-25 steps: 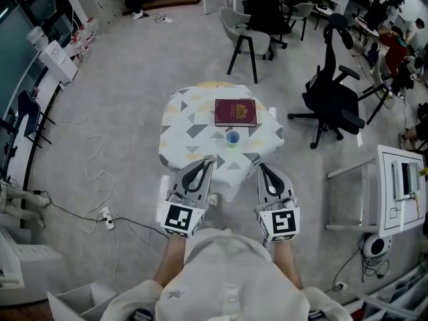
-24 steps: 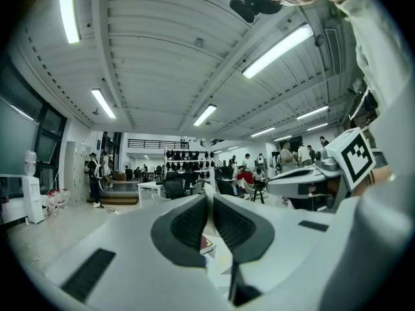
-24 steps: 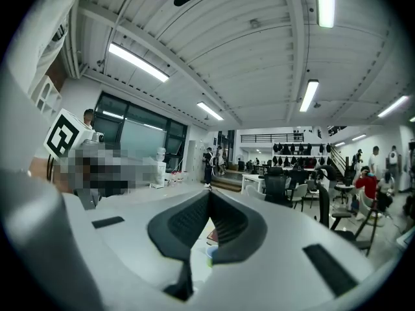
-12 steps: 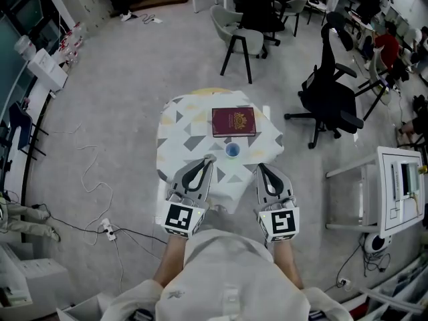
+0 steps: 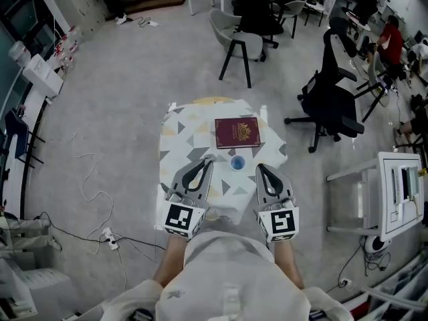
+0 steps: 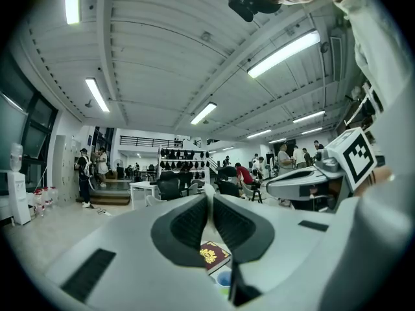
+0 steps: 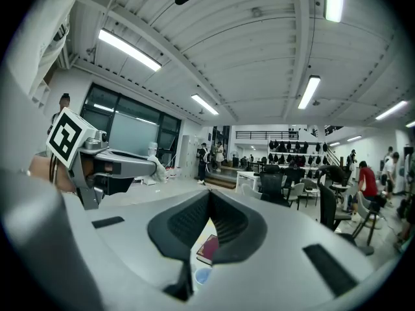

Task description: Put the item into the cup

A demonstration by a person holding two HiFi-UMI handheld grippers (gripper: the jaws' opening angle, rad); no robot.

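A small blue cup (image 5: 237,162) stands on the round table (image 5: 184,139) with a triangle-patterned cloth. Just behind it lies a maroon booklet (image 5: 237,132) with a gold crest. My left gripper (image 5: 208,160) is shut and empty, its tips over the table's near edge, left of the cup. My right gripper (image 5: 259,167) is shut and empty too, right of the cup. In the left gripper view the shut left gripper (image 6: 209,194) frames the booklet (image 6: 211,254) and cup (image 6: 224,278) below. Under the shut right gripper (image 7: 209,193) show the booklet (image 7: 209,248) and cup (image 7: 202,275).
A grey chair (image 5: 242,42) stands beyond the table and a black office chair (image 5: 332,99) at the right. A white desk (image 5: 401,192) is at the far right. Cables (image 5: 90,179) and a power strip (image 5: 108,236) lie on the floor at the left.
The table, booklet and cup have come nearer in the head view; the cup now sits between the two gripper tips. Both grippers stay shut.
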